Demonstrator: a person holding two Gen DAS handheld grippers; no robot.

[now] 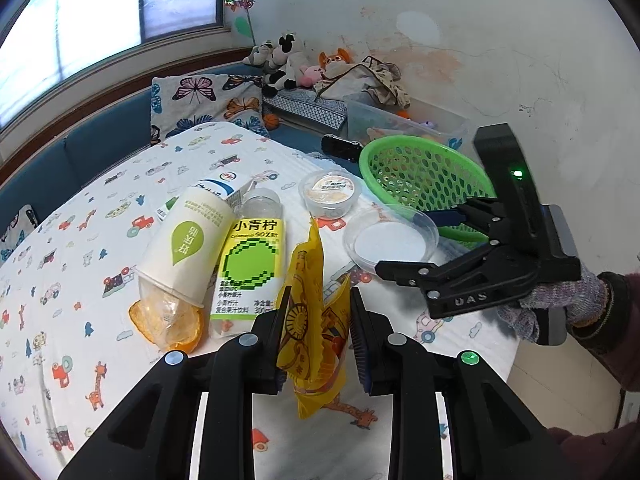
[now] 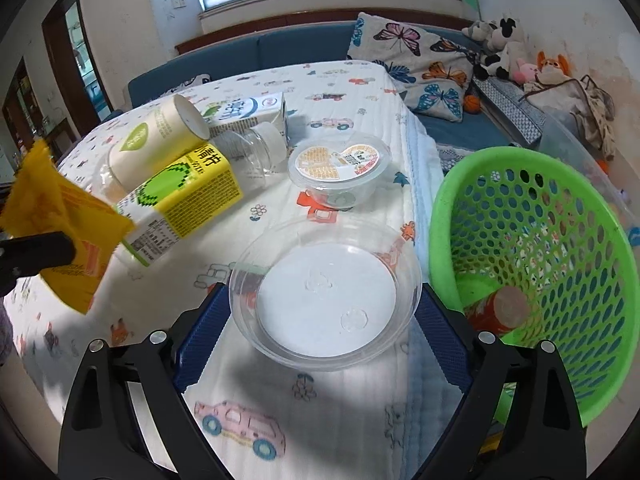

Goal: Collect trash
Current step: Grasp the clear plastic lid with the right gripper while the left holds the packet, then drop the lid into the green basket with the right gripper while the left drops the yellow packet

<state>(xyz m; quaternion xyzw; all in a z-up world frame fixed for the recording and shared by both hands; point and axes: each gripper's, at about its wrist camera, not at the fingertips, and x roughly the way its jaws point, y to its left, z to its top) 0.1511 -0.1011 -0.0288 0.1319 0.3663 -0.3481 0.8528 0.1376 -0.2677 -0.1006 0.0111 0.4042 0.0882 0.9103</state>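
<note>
Left gripper (image 1: 320, 336) clamped on crinkled yellow plastic snack wrapper (image 1: 310, 304), held above the cartoon-print tablecloth (image 1: 80, 280), long axis upright, pointed end up. Right gripper (image 2: 324, 320) spread wide, jaws straddling clear round plastic bowl (image 2: 326, 292) just beside green perforated plastic basket (image 2: 532, 248).

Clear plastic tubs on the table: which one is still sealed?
The small sealed cup, farther from the right gripper, has an orange-printed film lid. The wide clear bowl between its fingers is open and empty.
</note>
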